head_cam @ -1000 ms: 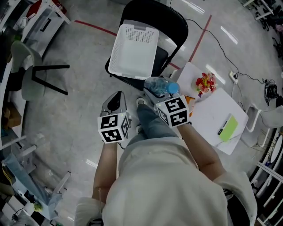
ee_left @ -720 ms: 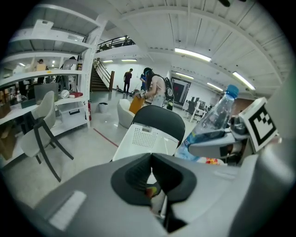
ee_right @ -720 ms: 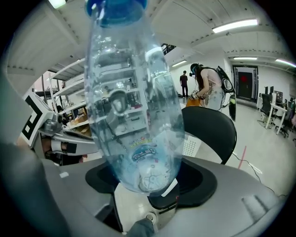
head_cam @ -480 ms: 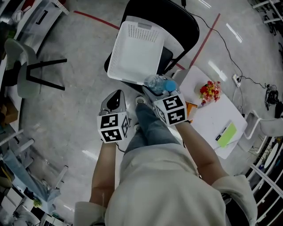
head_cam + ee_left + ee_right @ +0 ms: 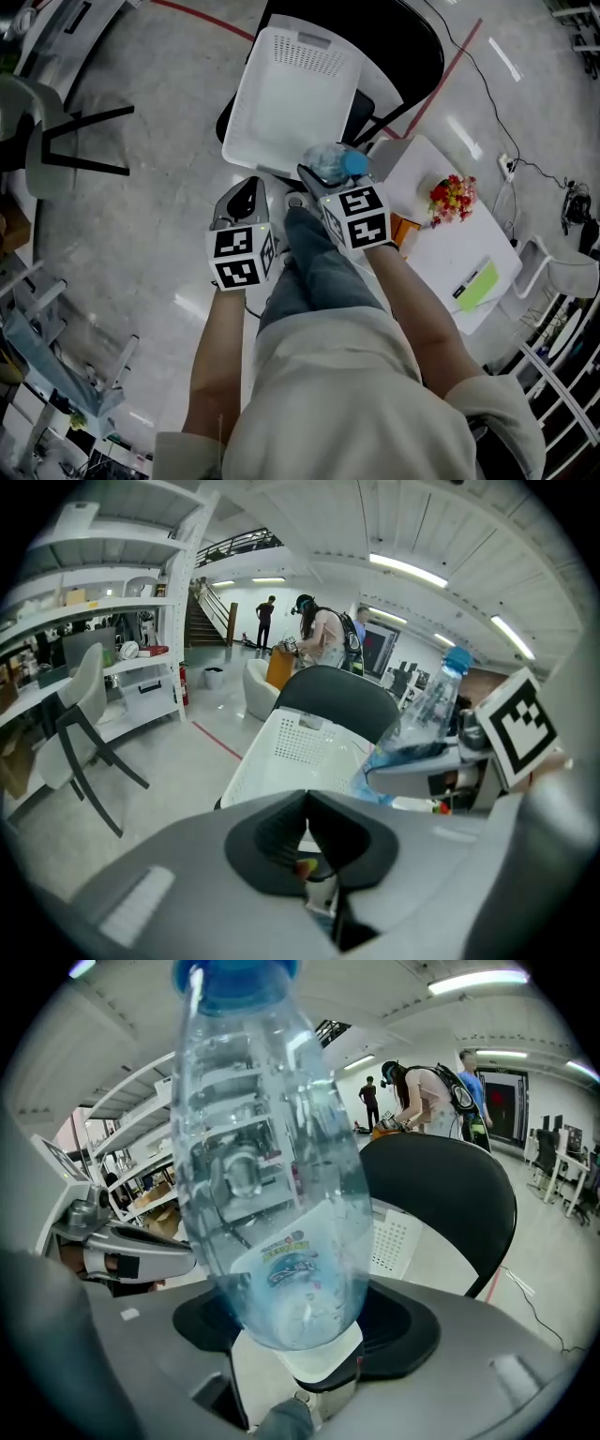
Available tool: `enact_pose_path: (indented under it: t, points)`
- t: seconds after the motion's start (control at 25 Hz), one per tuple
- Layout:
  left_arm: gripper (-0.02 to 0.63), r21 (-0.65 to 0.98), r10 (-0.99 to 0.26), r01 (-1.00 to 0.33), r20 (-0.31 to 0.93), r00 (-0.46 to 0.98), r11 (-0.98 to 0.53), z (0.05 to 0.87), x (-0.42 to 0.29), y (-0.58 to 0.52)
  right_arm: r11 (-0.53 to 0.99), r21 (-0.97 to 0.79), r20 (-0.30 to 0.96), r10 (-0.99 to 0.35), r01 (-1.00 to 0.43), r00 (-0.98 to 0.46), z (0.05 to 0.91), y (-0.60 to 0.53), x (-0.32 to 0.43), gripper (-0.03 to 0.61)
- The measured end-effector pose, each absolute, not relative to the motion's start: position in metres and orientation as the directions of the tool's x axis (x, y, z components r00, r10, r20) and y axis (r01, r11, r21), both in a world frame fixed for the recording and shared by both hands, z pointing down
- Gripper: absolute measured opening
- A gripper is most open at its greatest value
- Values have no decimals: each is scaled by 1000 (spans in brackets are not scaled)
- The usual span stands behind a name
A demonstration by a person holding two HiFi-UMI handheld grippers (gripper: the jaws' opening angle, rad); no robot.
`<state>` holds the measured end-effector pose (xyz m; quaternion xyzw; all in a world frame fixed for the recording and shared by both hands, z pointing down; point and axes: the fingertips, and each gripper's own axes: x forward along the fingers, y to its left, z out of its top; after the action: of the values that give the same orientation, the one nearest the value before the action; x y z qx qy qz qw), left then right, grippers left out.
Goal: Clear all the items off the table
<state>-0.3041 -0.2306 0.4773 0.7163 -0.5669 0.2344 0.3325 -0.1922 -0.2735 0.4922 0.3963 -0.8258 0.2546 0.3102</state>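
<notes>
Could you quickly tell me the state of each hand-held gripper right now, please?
Left hand-held gripper: closed, holding nothing.
Right hand-held gripper: closed on the bottle.

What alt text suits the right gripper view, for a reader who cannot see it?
A clear plastic water bottle with a blue cap fills the frame, clamped near its base in the right gripper. Behind it, a white basket rests on a black chair.
</notes>
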Motion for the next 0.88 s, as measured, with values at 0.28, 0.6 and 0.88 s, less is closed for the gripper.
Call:
enact_pose_path:
  t: [0.28,0.6,0.88]
  points:
    - [8,218,-629,-968,737,246,-123,499,-306,-253,553,-186,744,-460,-812,-484,524,-297,-200,339]
    - [8,220,-604,-968,758,246,-118,516,-309,-267,552,-196,769,-426,-810,-476,547,-313,-209,339]
    - [8,232,-596,-964,759,261,-128,520,-305,-276,537,-220,800,-378,-814,-465,562,-313,-208,395]
